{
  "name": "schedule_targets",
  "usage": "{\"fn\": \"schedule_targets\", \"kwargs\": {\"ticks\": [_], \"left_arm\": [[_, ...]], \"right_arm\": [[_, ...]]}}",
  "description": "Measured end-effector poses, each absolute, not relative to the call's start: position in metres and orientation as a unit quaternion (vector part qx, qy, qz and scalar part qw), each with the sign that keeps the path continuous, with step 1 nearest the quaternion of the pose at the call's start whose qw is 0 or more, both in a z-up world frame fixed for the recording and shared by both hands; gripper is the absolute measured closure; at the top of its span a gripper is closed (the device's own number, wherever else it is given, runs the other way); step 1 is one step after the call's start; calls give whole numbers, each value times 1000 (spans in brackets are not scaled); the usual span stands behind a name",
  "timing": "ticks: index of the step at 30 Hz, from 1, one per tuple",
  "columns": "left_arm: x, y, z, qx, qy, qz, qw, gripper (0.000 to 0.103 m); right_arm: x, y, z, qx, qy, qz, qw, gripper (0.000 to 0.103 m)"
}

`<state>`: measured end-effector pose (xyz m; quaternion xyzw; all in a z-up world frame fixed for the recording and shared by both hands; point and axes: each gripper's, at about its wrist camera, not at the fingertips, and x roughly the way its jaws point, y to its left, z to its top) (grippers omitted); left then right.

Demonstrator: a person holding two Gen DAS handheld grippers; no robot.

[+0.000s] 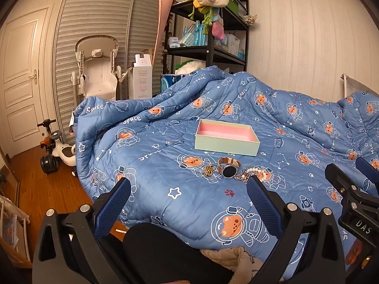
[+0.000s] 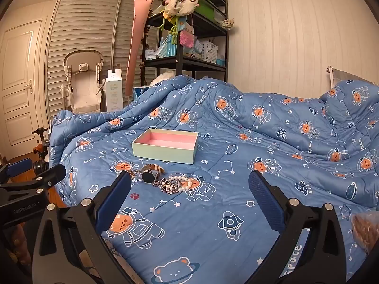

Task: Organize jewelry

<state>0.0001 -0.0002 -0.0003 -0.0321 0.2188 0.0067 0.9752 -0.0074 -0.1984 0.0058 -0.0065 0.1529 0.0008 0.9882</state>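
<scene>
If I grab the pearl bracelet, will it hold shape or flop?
Probably flops: the pearl bracelet lies loosely coiled on the soft quilt. It touches a chain, so that may drag along. Round beads could slip between pads.

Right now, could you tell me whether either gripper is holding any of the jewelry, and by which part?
Nothing is held. The left gripper and right gripper are both open and empty; the watch and pearl bracelet lie on the quilt.

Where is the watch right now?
The watch lies on the blue quilt, just in front of the open box. In the left wrist view, the gold brooch sits to its left and the pearl bracelet to its right.
</scene>
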Motion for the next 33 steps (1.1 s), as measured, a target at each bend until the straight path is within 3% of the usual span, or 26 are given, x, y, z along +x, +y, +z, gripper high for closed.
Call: {"fn": "schedule_targets", "kwargs": {"ticks": [33], "left_arm": [[2, -3, 5, -31, 217, 6, 976, 7]], "right_arm": [[-8, -198, 6, -10, 154, 1, 988, 5]]}}
